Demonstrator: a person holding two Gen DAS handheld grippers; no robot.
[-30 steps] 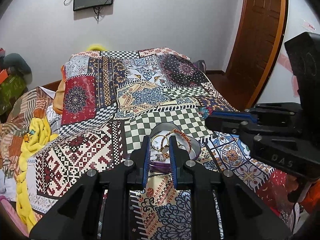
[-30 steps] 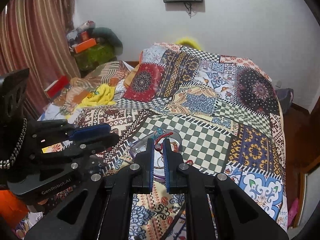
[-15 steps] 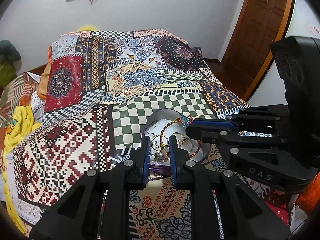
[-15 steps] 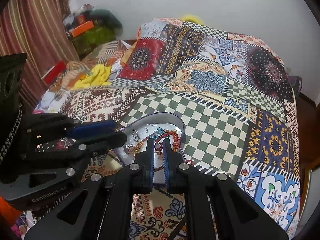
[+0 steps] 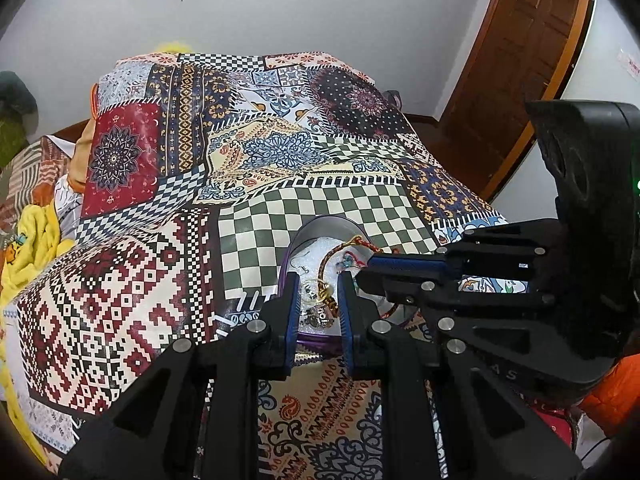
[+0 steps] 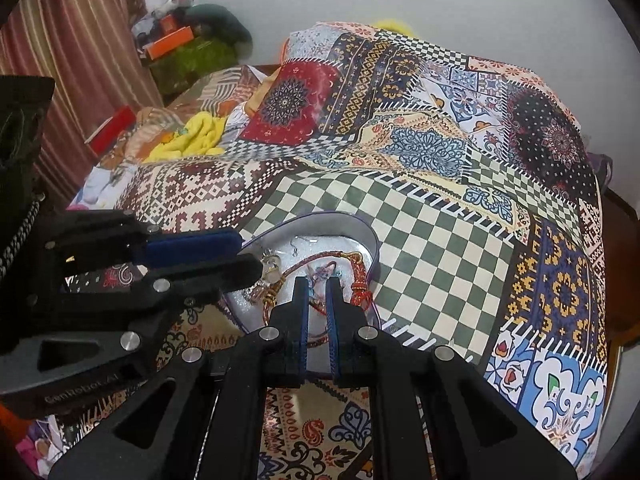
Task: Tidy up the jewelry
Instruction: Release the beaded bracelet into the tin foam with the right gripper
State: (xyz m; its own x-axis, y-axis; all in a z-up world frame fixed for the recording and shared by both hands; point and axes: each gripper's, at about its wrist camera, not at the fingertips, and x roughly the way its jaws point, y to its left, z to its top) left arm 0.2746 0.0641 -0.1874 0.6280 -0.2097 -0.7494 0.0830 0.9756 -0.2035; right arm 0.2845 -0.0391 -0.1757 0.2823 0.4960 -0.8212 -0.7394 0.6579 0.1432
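Both hand-held grippers, left [image 5: 318,280] and right [image 6: 318,284], nearly closed, empty, over tin [image 6: 370,240]; tangled bracelets [image 6: 320,258] below could snag, dragging everything out.

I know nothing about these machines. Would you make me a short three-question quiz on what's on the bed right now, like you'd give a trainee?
1. True or false: the round tin holding the jewelry sits on the patchwork bedspread.
2. Which lies inside the tin: A) a wristwatch, B) a braided cord bracelet, C) a spoon?
3. Fill in: both the left tongs and the right tongs hover over the ____.

Key: 1 true; 2 B; 3 tin.
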